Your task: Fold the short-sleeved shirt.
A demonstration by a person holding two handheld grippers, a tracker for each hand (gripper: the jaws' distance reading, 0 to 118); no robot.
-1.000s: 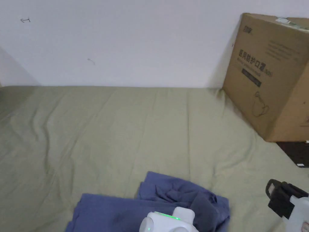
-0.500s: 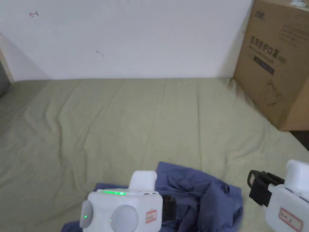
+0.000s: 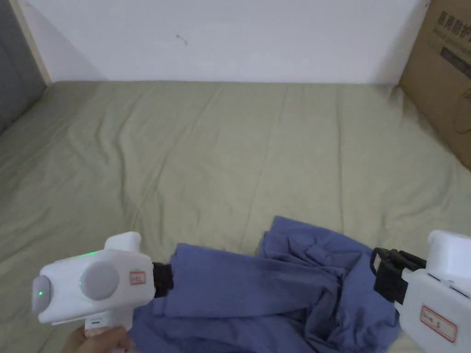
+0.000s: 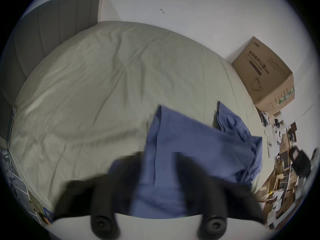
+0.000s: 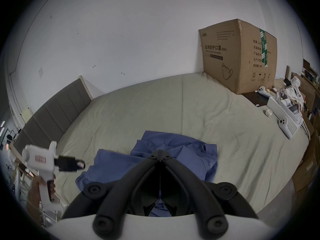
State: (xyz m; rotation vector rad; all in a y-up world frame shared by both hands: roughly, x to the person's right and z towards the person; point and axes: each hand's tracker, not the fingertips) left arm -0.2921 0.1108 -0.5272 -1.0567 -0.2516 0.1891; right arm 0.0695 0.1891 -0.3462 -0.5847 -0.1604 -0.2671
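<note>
Head view showed the blue shirt on the near part of the bed, close to the person and well apart from the box at the far right. The shirt was not yet spread. Its left part lay rather flat as a broad band, and its right part was bunched in many creases.

The left claw was at the left end of the shirt and pointed to the right. In the left gripper view its jaws stood apart with blue cloth between them, but the picture was blurred, so I could not tell if they pressed on the cloth. The right claw was at the right end of the shirt. In the right gripper view its jaws met at the tips over the cloth. Whether they pinched any cloth I could not tell.

I judged that the step in hand was the opening out of the shirt, before any fold. The next move probably called for a firm hold on both ends, then a pull to left and right so that the bunched part would become flat.

The long axis of the shirt ran left to right, along the near edge of the bed. I could not make out the collar or the hem for certain, so I could not say which way it pointed.
</note>
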